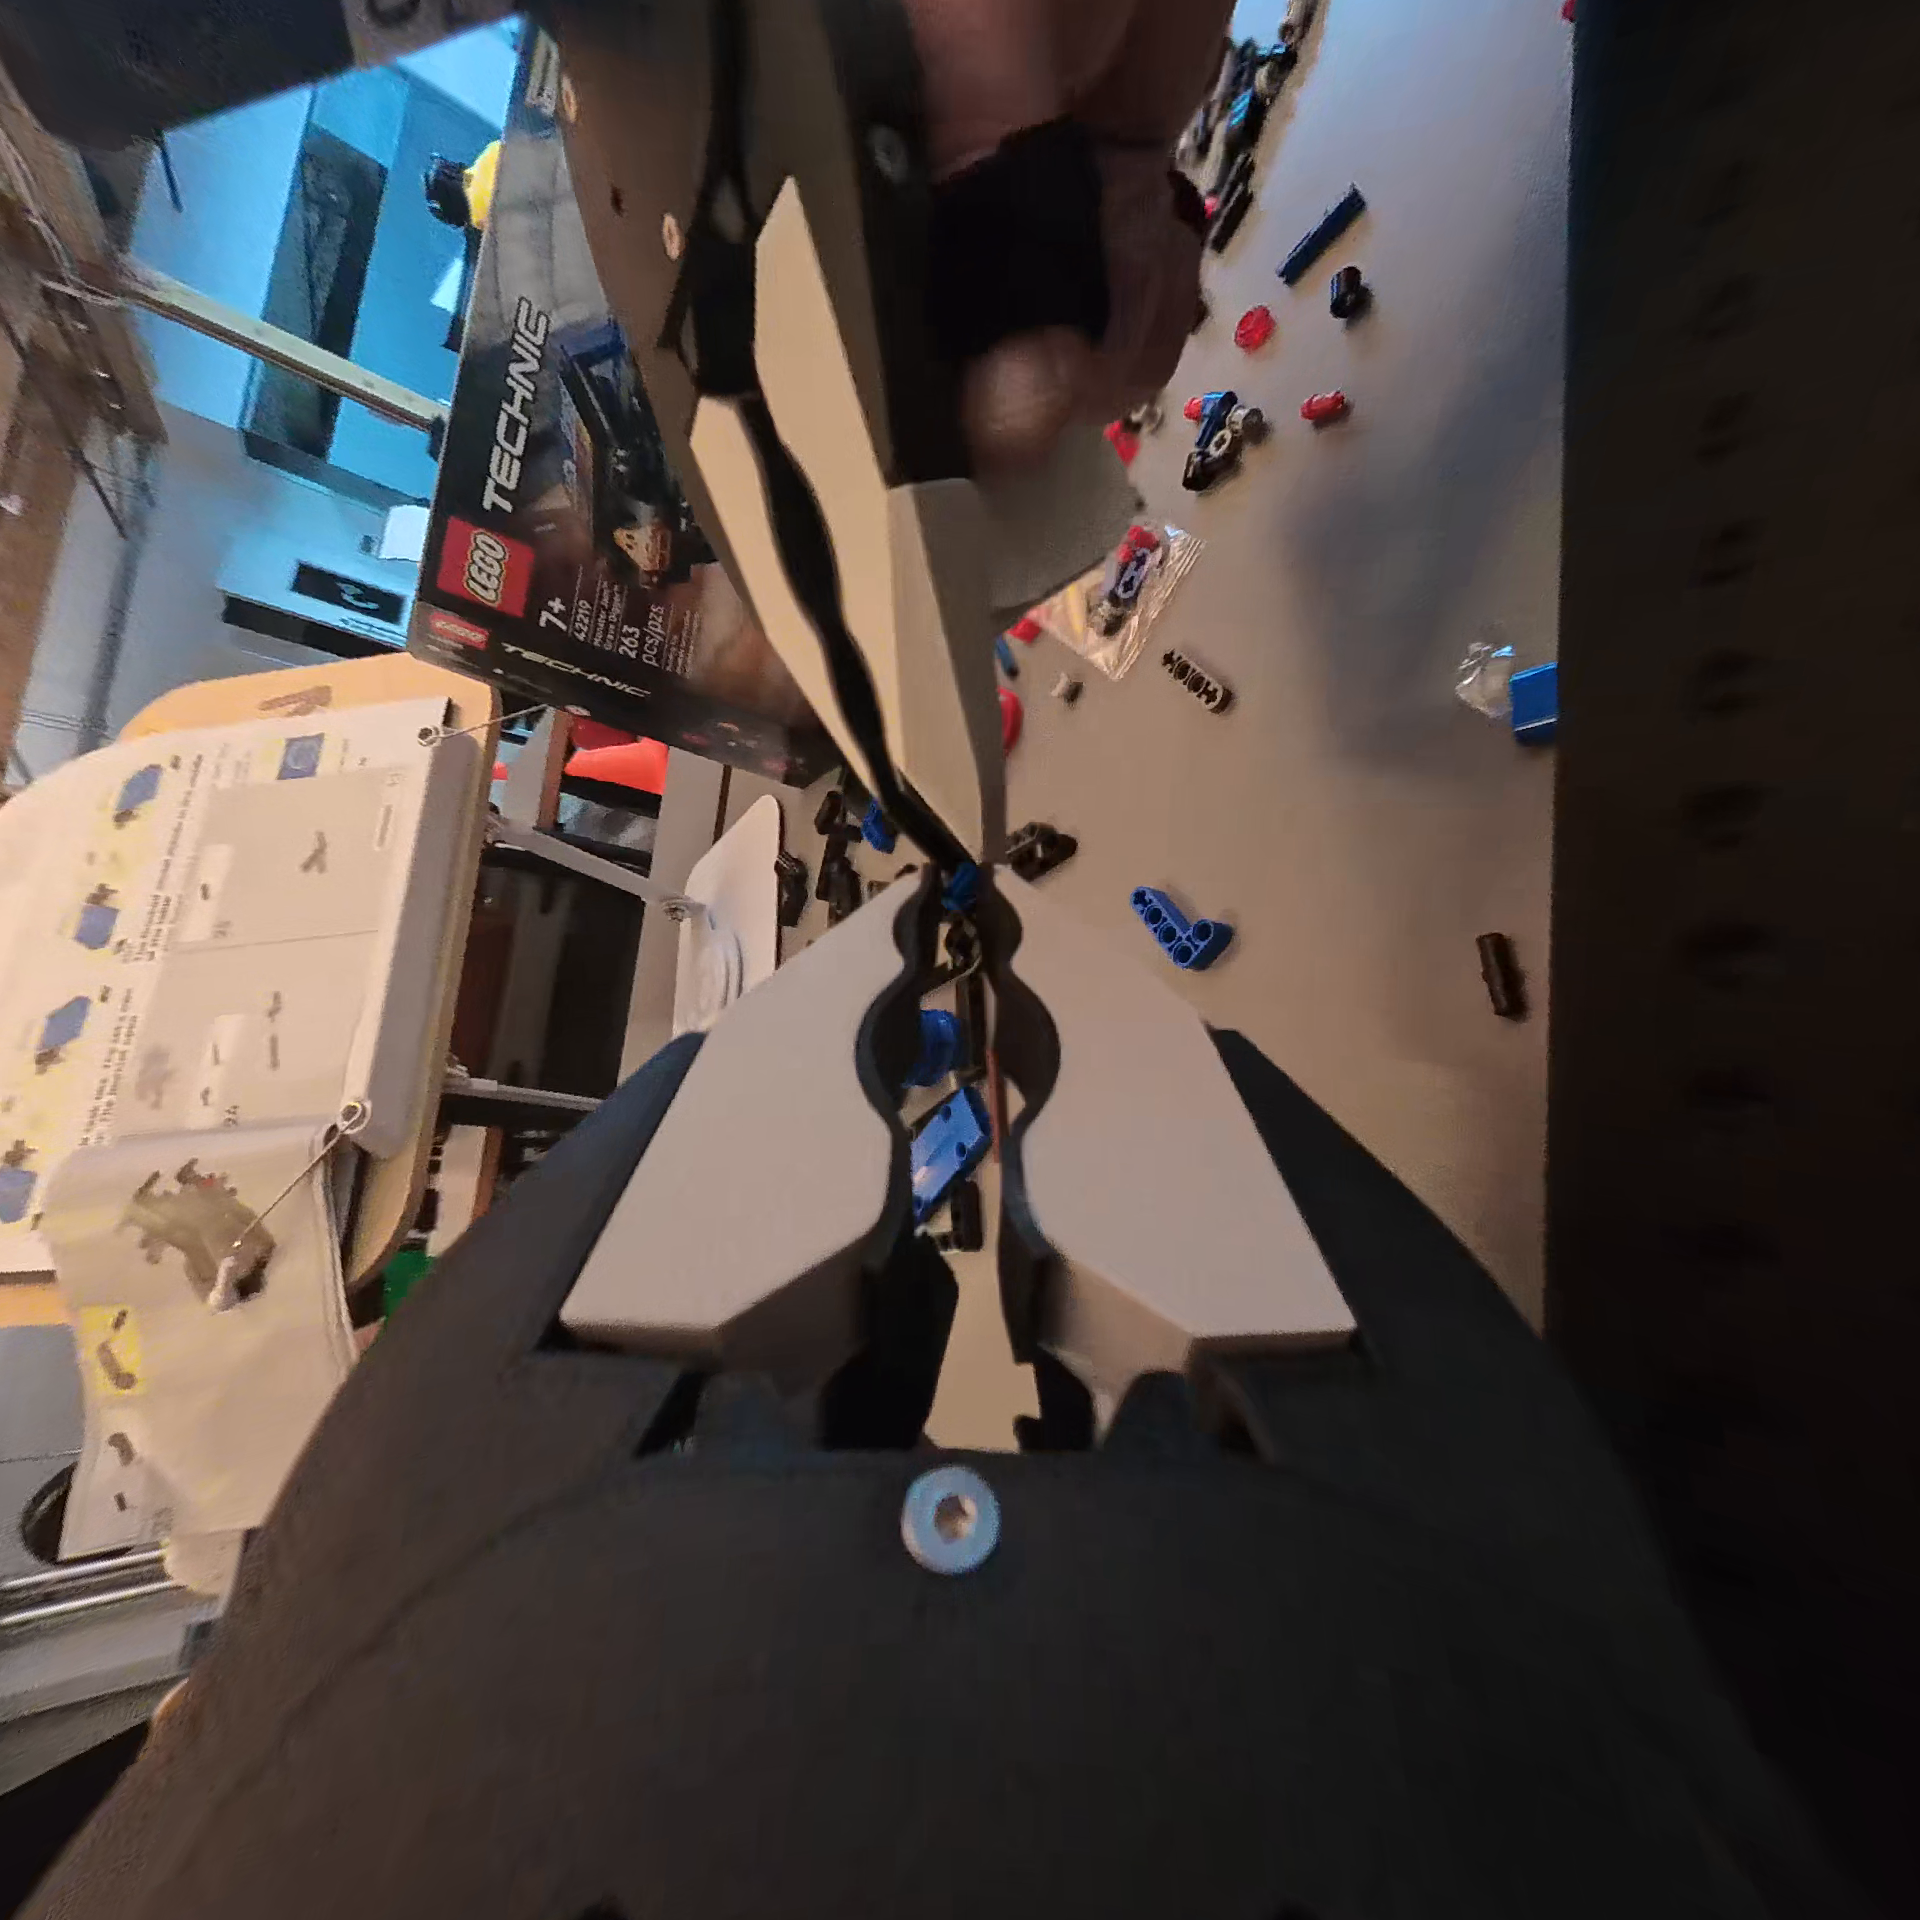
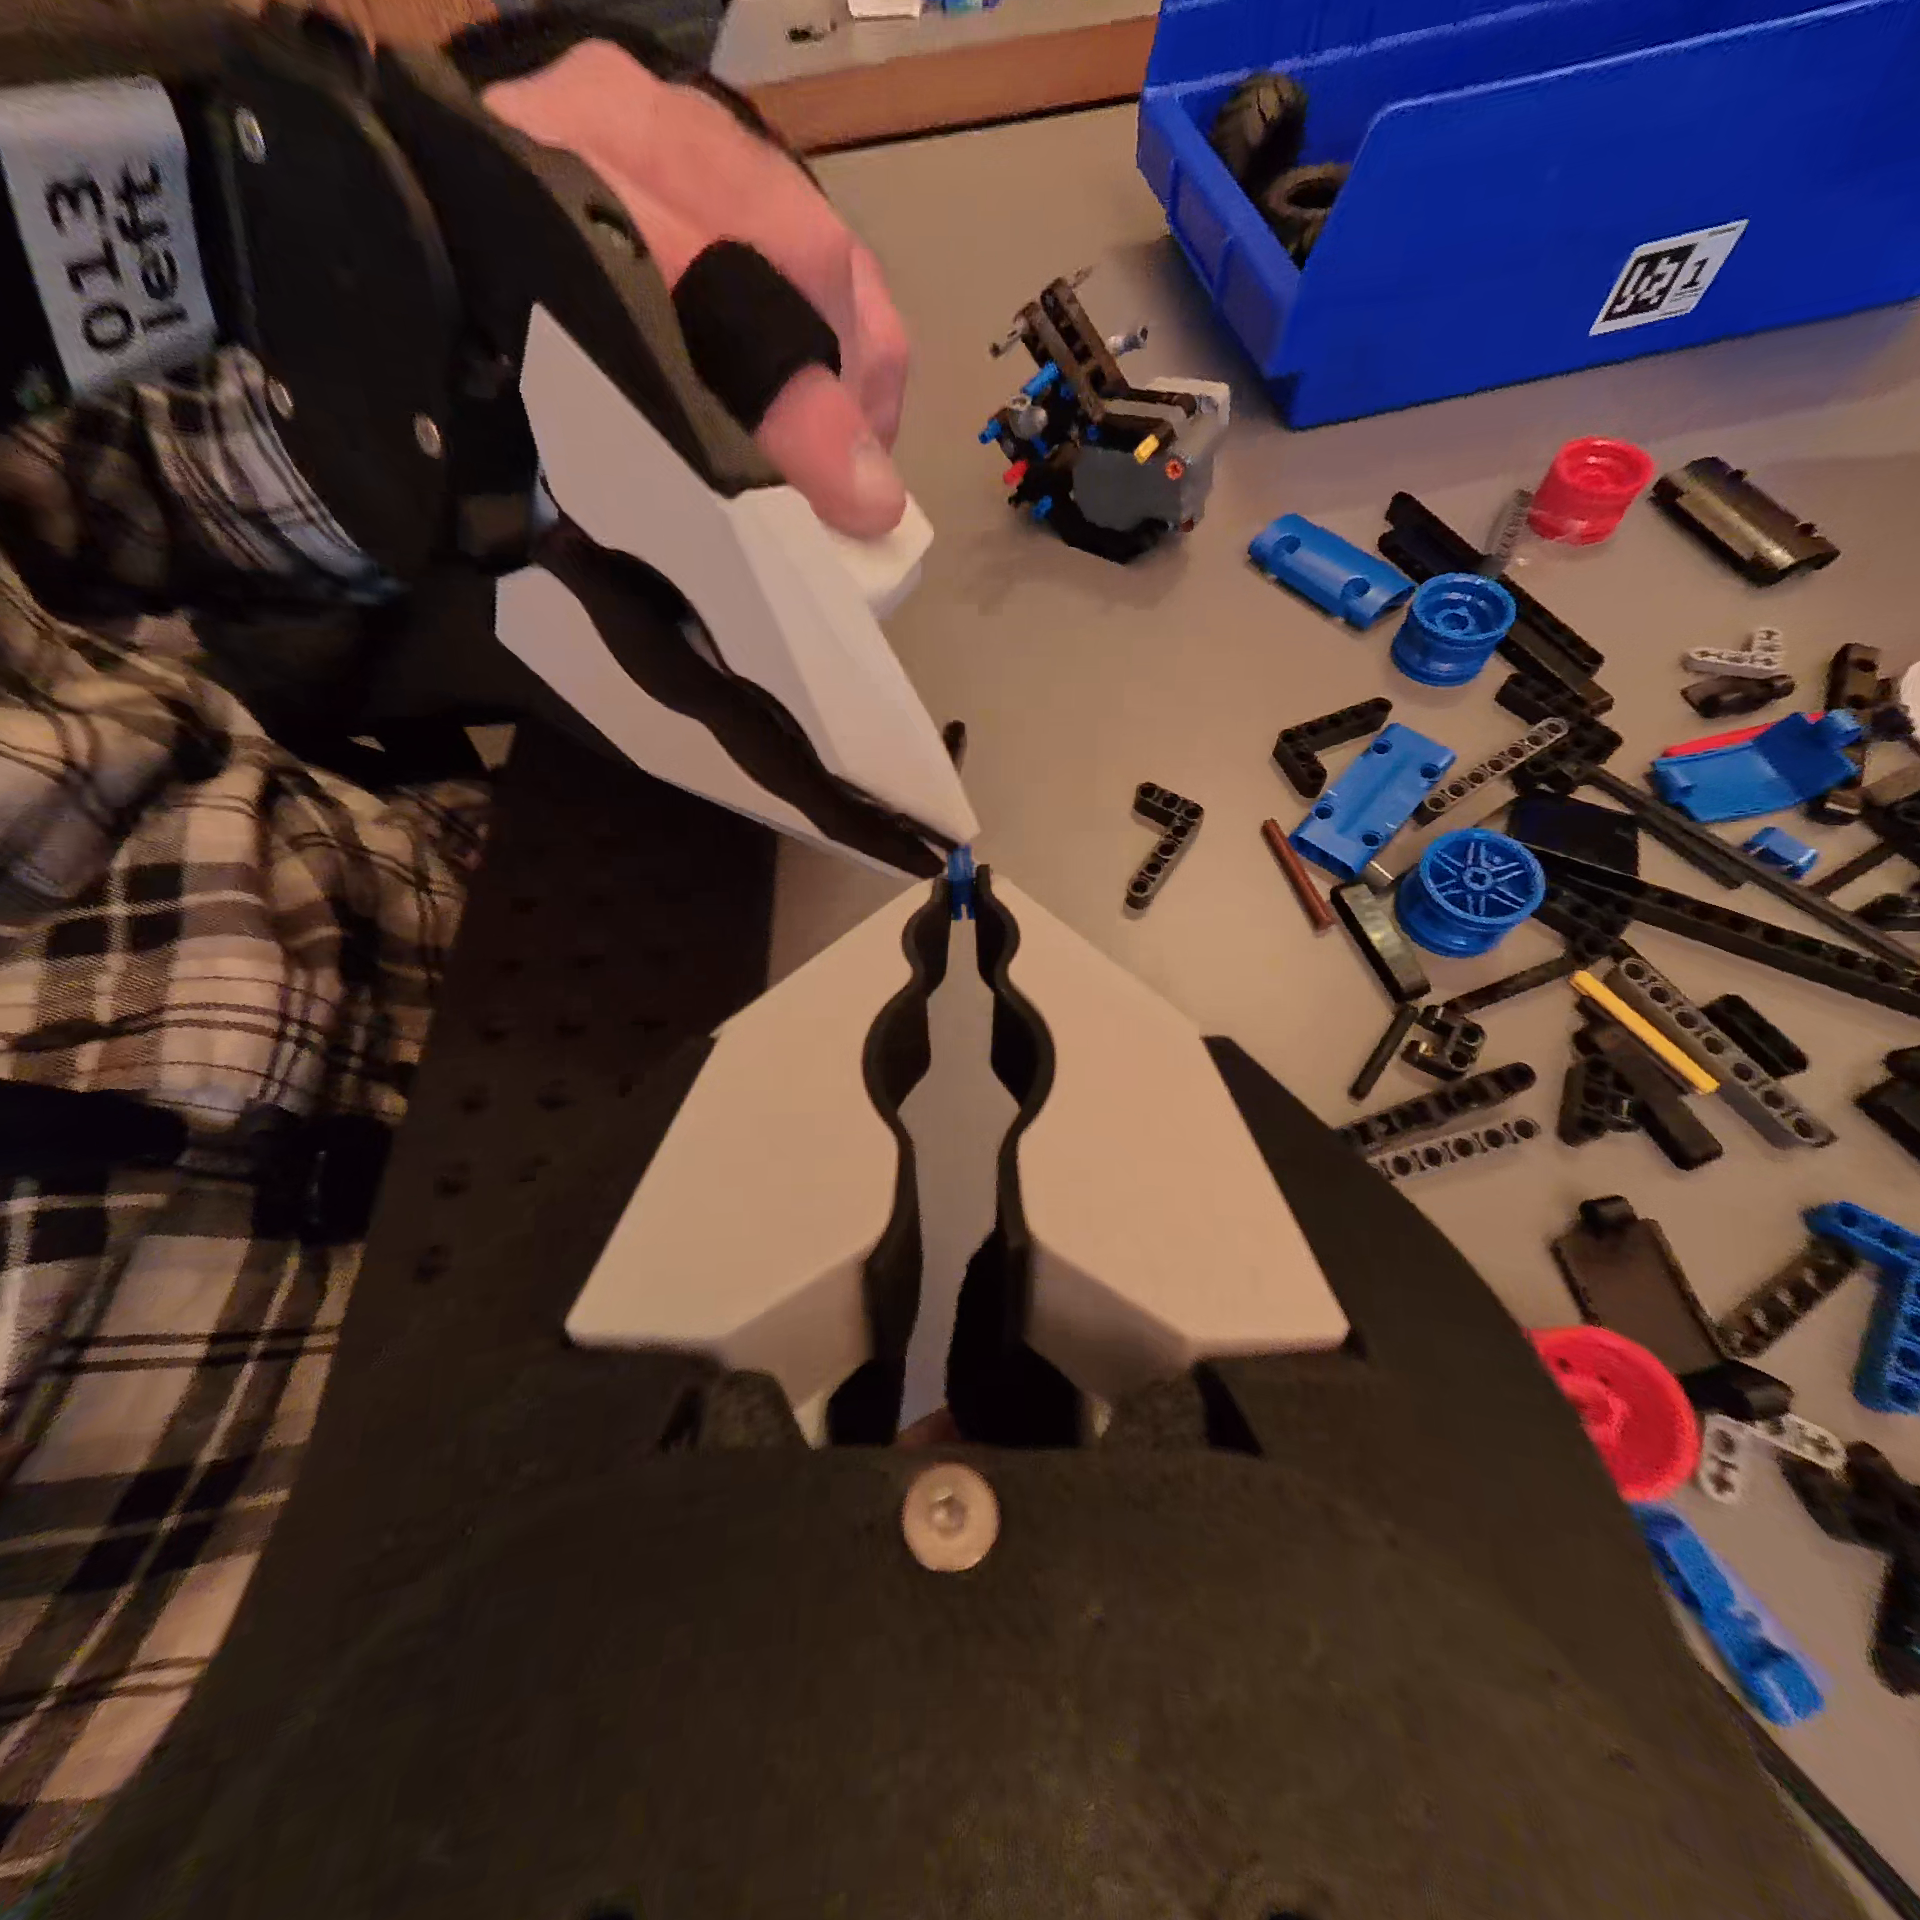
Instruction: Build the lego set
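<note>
Both grippers meet tip to tip above the table (image 2: 1039, 665). The right gripper (image 2: 962, 891) is closed on a small blue pin (image 2: 961, 883); the left gripper (image 1: 954, 894) also pinches it. A partial assembly (image 2: 1107, 442) stands near the blue bin (image 2: 1558, 312). Many loose parts (image 2: 1558, 935) remain unbuilt, so most assembly work likely remains.

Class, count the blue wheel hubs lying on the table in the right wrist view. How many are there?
2. One blue wheel hub lies beside the black beams, nearer the blue bin; the other blue wheel hub lies closer to the camera. More may be hidden under the pile.
</note>
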A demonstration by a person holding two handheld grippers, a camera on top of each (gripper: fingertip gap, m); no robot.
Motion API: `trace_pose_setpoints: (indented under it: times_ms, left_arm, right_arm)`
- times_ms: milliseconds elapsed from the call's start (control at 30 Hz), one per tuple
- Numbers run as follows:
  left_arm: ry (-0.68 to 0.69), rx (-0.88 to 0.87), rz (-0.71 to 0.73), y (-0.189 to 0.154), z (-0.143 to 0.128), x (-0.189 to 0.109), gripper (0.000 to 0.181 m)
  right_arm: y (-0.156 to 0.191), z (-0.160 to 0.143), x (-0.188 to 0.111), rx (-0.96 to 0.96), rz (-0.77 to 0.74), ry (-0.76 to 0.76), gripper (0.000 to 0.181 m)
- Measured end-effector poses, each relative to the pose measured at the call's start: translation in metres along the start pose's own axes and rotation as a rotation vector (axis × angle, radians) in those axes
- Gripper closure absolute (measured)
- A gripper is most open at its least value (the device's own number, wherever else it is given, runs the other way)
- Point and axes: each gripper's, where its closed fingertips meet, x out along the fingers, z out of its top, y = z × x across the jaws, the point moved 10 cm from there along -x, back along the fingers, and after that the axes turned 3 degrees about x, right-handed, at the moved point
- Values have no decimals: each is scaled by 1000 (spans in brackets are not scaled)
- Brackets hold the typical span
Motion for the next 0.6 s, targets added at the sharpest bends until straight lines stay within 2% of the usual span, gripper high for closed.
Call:
trace_pose_setpoints:
  times_ms: [167, 233, 267, 367, 600]
  left_arm:
    - [4, 29, 23, 0, -1, -5, 176]
    - [-3, 25, -6, -2, -4, -7, 162]
    - [-10, 31, 0, -1, -5, -10, 162]
    - [0, 23, 35, 1, -6, -13, 175]
    - [-1, 7, 90, -1, -13, -18, 177]
  right_arm:
    - [-4, 3, 3, 50, 63, -8, 178]
    - [-5, 7, 4, 71, 89, -29, 178]
    - [-5, 8, 5, 80, 104, -35, 178]
    - [-4, 12, 8, 85, 130, -28, 178]
    - [-5, 20, 16, 124, 175, -32, 178]
